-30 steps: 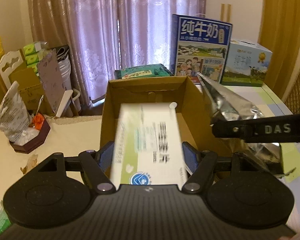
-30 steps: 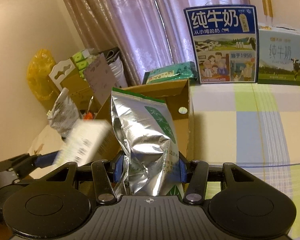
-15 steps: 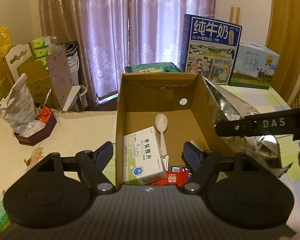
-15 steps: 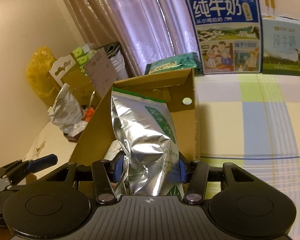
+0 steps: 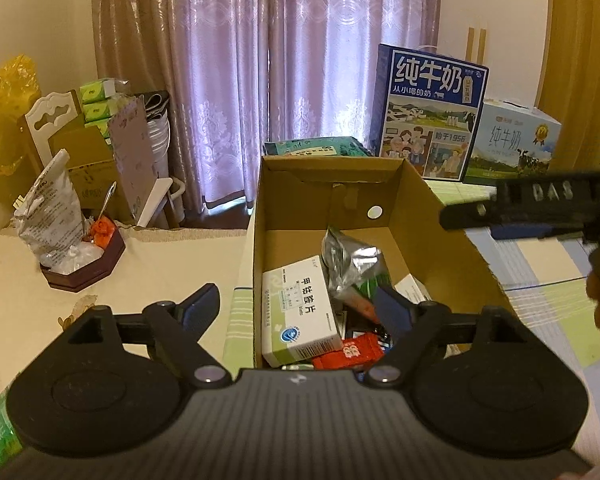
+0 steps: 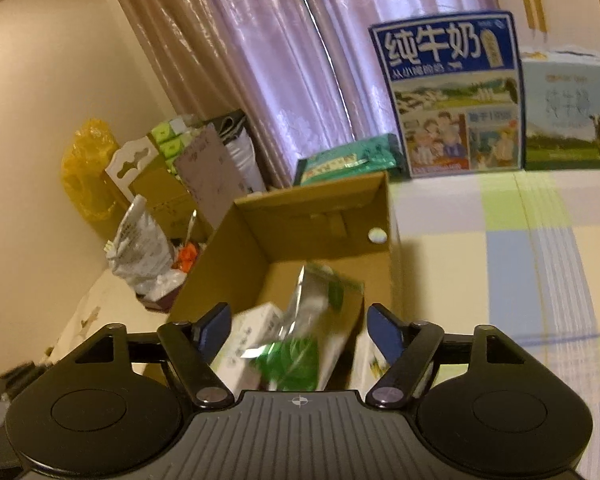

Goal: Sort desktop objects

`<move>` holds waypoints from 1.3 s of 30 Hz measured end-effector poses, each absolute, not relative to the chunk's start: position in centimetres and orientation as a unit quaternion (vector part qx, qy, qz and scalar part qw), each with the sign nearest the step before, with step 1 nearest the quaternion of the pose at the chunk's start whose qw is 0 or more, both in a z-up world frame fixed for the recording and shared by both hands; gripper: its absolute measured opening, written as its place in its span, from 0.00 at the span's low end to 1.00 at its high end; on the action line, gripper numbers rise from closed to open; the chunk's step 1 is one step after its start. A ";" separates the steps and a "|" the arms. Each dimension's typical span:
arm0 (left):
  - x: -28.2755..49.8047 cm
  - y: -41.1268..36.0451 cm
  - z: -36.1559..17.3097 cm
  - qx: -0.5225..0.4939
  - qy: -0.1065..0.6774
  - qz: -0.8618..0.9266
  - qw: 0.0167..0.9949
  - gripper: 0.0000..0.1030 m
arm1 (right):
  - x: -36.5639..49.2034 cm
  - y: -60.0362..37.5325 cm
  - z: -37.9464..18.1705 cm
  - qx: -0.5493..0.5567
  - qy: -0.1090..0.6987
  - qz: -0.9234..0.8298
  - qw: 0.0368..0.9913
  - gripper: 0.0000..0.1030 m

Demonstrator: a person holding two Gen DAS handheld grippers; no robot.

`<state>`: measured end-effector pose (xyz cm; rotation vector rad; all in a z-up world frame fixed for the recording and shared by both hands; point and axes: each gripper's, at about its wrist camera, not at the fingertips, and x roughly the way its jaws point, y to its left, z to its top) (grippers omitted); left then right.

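I am holding my left gripper [image 5: 296, 306] over the near end of the cardboard box [image 5: 440, 216], fingers spread wide and carrying nothing. My right gripper [image 6: 298, 324] is hanging with fingers parted and empty too. The foil bag [image 5: 350, 260] is lying inside the box beside the white medicine box [image 5: 300, 316], at the bench's left edge.

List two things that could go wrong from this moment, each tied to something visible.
1. The silver foil pouch lies propped on the medicine box, so it may slide or hide smaller items.
2. The left gripper, open, straddles the cardboard box's near wall; moving carelessly could knock the box.
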<state>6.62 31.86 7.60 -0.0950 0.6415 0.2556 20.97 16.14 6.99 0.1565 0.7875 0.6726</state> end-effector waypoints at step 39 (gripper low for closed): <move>-8.0 22.8 11.4 -0.111 0.339 0.191 0.915 0.99 | 6.1 5.7 9.2 0.039 0.438 0.287 0.851 0.98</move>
